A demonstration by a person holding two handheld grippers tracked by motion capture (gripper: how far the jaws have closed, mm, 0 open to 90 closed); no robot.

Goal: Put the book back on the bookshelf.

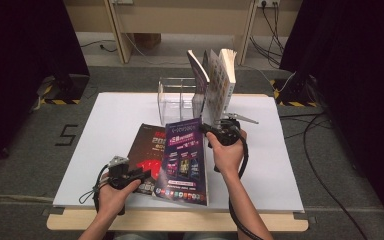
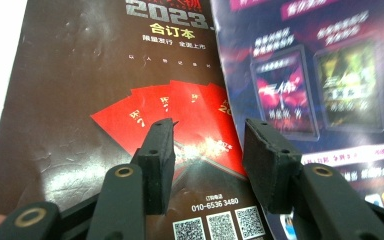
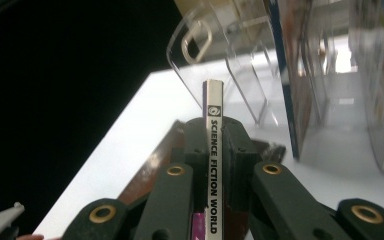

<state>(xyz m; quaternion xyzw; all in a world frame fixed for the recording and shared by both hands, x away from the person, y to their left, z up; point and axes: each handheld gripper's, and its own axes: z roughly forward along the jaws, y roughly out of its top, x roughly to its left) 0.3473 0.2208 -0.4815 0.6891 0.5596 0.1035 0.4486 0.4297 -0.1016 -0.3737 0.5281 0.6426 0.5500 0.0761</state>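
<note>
Room: dark curtains (image 1: 25, 45) | surface: white tabletop (image 1: 115, 125) | floor: grey carpet (image 1: 30, 150)

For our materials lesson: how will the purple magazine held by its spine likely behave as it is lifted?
The purple magazine is thin, so it will probably sag away from the right gripper clamped on its spine. Its glossy cover may slip. It looks light.

Black tool (image 3: 215, 145), brass rivets, trailing cable
</note>
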